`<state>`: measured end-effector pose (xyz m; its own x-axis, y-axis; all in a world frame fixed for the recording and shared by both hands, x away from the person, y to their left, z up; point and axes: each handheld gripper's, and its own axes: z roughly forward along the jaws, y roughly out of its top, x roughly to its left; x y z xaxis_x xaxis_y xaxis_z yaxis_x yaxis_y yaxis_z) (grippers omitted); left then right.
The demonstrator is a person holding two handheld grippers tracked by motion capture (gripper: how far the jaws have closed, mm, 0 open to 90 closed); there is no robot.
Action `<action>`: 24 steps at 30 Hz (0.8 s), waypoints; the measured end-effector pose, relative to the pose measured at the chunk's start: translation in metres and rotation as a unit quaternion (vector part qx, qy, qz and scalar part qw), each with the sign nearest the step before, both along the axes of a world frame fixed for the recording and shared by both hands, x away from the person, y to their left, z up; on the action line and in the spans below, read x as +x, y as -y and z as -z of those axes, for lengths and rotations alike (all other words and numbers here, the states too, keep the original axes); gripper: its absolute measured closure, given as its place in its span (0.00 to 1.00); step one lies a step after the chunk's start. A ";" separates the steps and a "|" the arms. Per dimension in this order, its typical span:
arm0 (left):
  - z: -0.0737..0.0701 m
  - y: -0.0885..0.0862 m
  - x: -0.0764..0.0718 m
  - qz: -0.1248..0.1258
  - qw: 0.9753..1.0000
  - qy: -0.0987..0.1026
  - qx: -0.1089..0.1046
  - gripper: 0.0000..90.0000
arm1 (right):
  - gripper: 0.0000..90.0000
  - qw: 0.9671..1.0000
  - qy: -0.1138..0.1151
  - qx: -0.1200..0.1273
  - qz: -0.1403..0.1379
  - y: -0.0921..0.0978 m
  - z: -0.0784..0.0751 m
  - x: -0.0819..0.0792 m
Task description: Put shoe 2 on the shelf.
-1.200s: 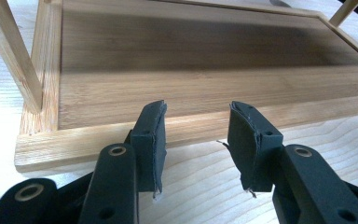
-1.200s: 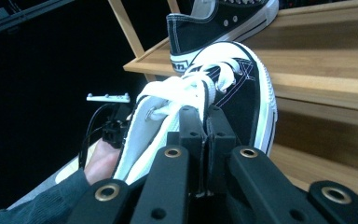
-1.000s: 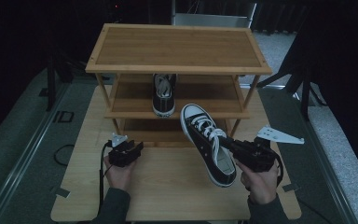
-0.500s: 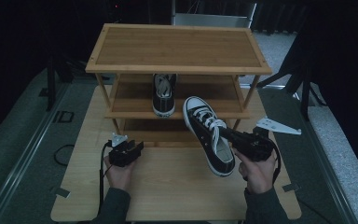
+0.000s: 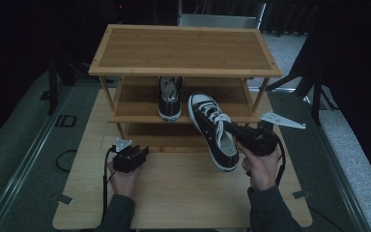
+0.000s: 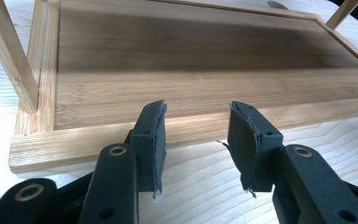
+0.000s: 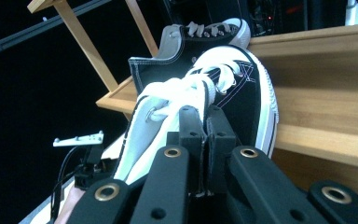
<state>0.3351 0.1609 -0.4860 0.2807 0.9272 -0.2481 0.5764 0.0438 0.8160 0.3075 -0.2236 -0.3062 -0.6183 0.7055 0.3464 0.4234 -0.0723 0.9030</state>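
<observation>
Black sneaker (image 5: 214, 130) held in air by right tongs (image 5: 239, 134), pinched at its side near the laces, toe at the front edge of the rack's (image 5: 183, 48) middle shelf. Second sneaker (image 5: 170, 98) sits on that shelf. Left tongs (image 5: 137, 153) wide, holding nothing, low over bench (image 5: 174, 193) near the rack's front left corner.

The shoe rack (image 5: 183, 48) is smooth, warm-toned bamboo-like wood with fine grain, and the table (image 5: 174, 193) under it is paler, matt wood. The held sneaker (image 5: 215, 133) is black canvas with white cloth laces and a white rubber toe cap; the gripper pads (image 6: 151, 140) look like matt, rough-edged black foam.
</observation>
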 end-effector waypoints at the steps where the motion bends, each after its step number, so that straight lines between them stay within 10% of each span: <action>1: 0.000 0.000 0.000 0.000 1.000 0.000 0.000 0.63 | 0.98 1.000 0.001 0.001 0.001 0.000 0.000 0.002; 24: 0.001 0.000 0.001 0.000 1.000 -0.002 -0.003 0.63 | 0.98 0.999 0.001 0.006 0.035 -0.006 0.000 0.035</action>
